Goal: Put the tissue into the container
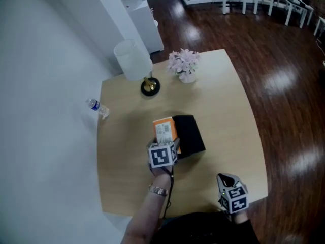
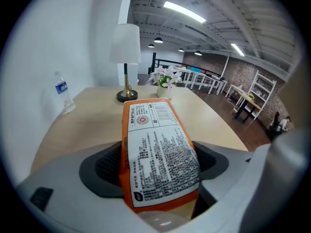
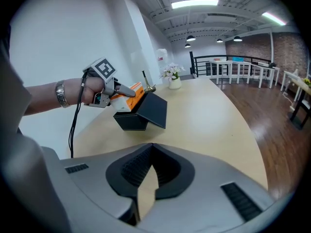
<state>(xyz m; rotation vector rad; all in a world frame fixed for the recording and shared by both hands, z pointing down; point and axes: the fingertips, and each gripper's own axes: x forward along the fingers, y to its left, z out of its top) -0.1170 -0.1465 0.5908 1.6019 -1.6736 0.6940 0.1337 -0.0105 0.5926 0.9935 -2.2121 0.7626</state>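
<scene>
**Item: tissue pack point(image 1: 164, 130), orange, printed label up.**
- Holder: the left hand-held gripper point(image 1: 163, 147) is gripping it, jaws standing wide with the pads pressing on the pack's two long sides.
- Long axis: the pack is pointing away from the person, in line with the jaws.
- Target: the black container point(image 1: 189, 134) is lying just to the right of the pack, its flap tilting open toward the person's right. The pack is sitting at the container's left edge. Whether it is already over the opening cannot be told.
- Other hand: the right hand-held gripper point(image 3: 148, 174) is hanging well apart near the worktop's point(image 1: 223, 100) near edge, jaws together and gripping nothing. The left is far nearer.
- Room: bare worktop is lying right of the container. The lamp point(image 1: 133, 60), flowers point(image 1: 183, 62) and bottle point(image 1: 96, 107) are standing well clear at the far side.
</scene>
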